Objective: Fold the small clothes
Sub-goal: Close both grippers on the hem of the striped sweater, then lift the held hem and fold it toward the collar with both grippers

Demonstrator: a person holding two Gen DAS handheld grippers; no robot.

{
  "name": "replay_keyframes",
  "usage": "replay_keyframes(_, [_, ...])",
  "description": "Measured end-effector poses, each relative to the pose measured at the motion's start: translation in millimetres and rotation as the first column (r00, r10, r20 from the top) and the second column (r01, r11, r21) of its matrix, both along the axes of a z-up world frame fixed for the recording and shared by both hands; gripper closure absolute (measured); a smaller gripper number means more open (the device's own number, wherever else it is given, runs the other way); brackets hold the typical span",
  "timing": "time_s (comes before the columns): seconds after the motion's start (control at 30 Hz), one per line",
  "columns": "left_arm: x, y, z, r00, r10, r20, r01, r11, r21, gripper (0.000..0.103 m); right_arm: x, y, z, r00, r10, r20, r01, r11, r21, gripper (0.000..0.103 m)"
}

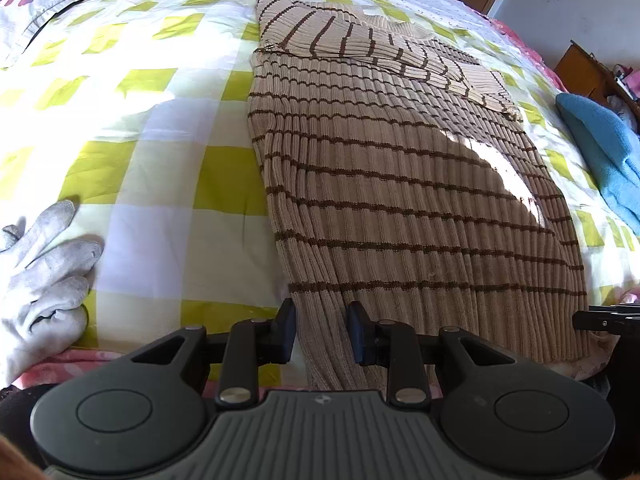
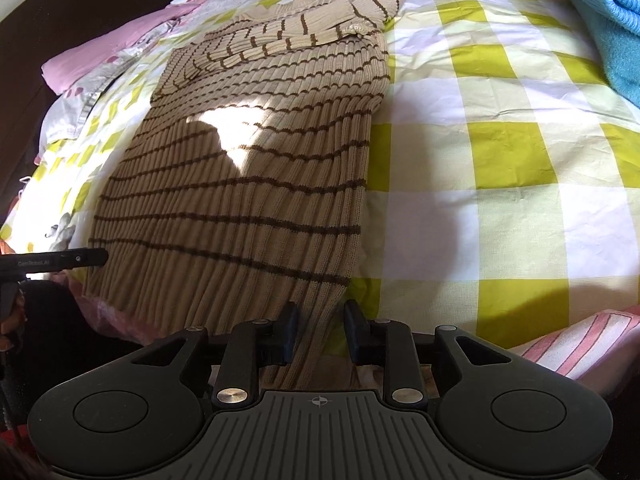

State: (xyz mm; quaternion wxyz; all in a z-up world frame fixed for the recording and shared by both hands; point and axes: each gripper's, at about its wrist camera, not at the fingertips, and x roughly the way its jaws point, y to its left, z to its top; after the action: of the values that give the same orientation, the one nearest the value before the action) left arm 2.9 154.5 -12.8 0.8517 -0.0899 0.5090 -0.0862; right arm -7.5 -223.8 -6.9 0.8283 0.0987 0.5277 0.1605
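Both grippers, left (image 1: 321, 330) and right (image 2: 318, 330), sit at the near hem of a tan striped sweater (image 1: 400, 184) spread on a checked bed (image 1: 160, 160). Jaws partly open, hem fabric between, not visibly pinched.

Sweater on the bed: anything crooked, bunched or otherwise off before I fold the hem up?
The striped sweater lies mostly flat, sleeves already folded across its chest. Its hem hangs over the bed edge, gathered into a narrow bunch between the fingers of the right gripper. The left gripper has the other hem corner between its fingers. Nothing looks damaged.
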Motion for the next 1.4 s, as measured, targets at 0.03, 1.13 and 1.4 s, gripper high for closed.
replay_keyframes(0.03, [-0.3, 0.0, 0.3, 1.0, 0.003, 0.003, -0.003, 1.0, 0.002, 0.081, -0.1, -0.1, -0.5, 1.0, -0.002, 0.0, 0.002, 1.0, 0.005, 0.075])
replay_keyframes(1.13, [148.1, 52.3, 74.0, 0.876, 0.37, 0.309, -0.133, 0.802, -0.582, 0.089, 139.9, -45.8, 85.0, 0.873, -0.427, 0.237, 0.19, 0.745, 0.639, 0.097])
replay_keyframes(1.4, [226.0, 64.7, 53.8, 0.853, 0.433, 0.291, -0.207, 0.792, -0.574, 0.09, 228.4, -39.3, 69.0, 0.843, -0.482, 0.238, 0.259, 0.752, 0.607, 0.097])
